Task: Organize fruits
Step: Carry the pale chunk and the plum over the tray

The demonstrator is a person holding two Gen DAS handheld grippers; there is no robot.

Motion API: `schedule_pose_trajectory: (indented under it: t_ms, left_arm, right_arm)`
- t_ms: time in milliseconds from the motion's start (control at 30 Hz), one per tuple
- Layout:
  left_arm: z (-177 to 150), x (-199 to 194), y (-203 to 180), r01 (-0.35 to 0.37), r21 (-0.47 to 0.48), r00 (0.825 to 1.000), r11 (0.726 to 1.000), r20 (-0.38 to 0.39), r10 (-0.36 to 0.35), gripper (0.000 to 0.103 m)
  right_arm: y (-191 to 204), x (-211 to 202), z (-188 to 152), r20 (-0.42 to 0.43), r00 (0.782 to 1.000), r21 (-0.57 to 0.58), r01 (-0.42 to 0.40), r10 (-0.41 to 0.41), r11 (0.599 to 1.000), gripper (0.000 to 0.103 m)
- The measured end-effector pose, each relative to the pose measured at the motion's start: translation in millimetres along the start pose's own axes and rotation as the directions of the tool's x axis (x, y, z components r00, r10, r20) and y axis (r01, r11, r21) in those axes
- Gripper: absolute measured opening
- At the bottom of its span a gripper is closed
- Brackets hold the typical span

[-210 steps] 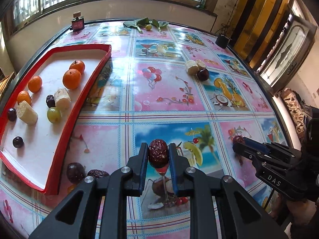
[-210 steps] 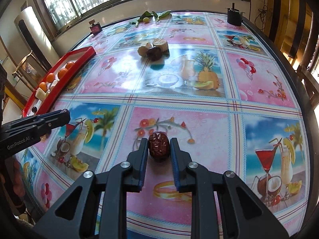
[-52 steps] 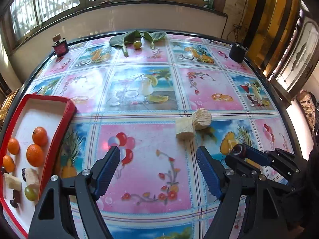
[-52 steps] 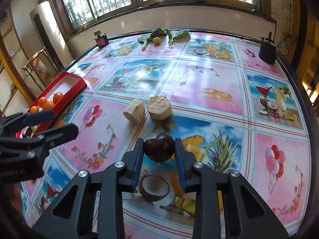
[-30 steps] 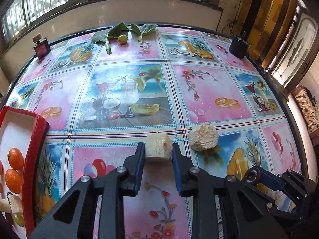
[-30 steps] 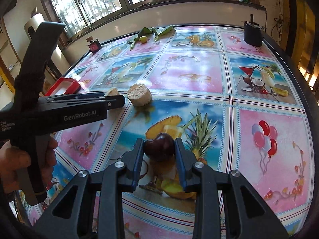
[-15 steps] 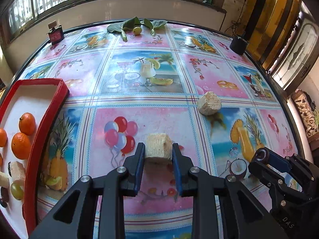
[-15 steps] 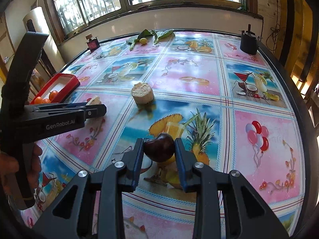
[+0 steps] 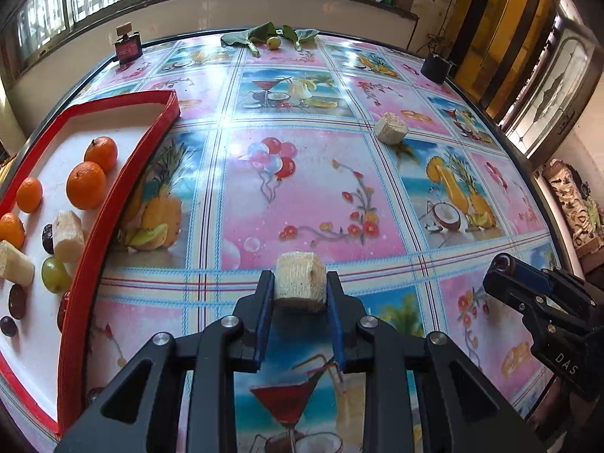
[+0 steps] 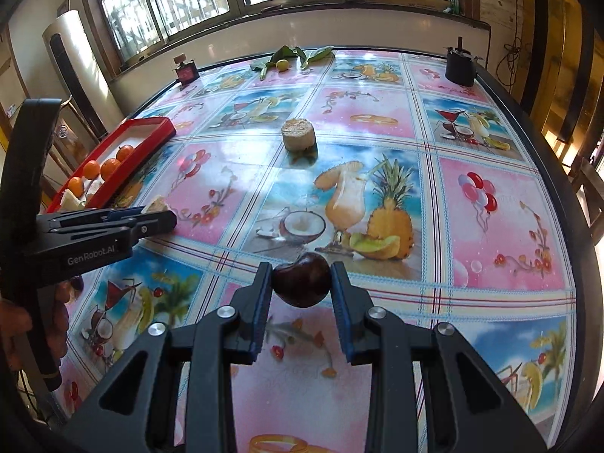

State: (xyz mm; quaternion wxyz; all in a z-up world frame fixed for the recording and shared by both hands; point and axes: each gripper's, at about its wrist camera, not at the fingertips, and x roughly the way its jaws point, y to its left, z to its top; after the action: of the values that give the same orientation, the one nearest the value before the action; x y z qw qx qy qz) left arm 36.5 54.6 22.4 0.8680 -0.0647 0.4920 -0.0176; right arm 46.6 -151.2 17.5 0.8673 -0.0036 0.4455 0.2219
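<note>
My left gripper [image 9: 299, 287] is shut on a pale cut fruit chunk [image 9: 300, 280], held above the patterned tablecloth. To its left lies the red tray [image 9: 113, 204], holding several oranges [image 9: 86, 185], pale chunks [image 9: 68, 236], a green grape [image 9: 56, 275] and dark fruits. My right gripper [image 10: 301, 279] is shut on a dark plum-like fruit [image 10: 302, 280]. The left gripper [image 10: 160, 209] with its chunk also shows at the left of the right wrist view. One more pale chunk [image 9: 391, 128] sits on the table farther back, seen too in the right wrist view [image 10: 298, 134].
At the far edge lie green leaves with a small yellow-green fruit [image 9: 271, 42], a small red-and-black bottle [image 9: 128, 47] and a black cup [image 9: 435, 68]. Dark fruits [image 9: 63, 311] lie just outside the tray's near rim. A hand [image 10: 15, 321] grips the left tool.
Both grippers have drifted back toward the tray side with their loads; the tray now fills more of the left wrist view, and the remaining pale chunk has receded.
</note>
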Motion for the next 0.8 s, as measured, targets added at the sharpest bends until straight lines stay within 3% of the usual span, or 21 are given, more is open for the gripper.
schedule_pose_trajectory:
  t_ms: [467,800]
  left_arm:
    - [-30.7,-40.5,14.5,0.048,0.023,0.998,0.999,0.035,-0.049,0.026]
    - [-33.6,-59.9,34.5,0.074,0.011,0.995,0.997,0.059,-0.075,0.026]
  right_arm:
    - [21.3,-14.7,-39.1,-0.035,0.999,0.082,-0.005,0.008,0.997,0.033]
    - [57.0,-14.5,-32.7,-0.033,0.999,0.066,-0.037,0.039,0.997,0.033]
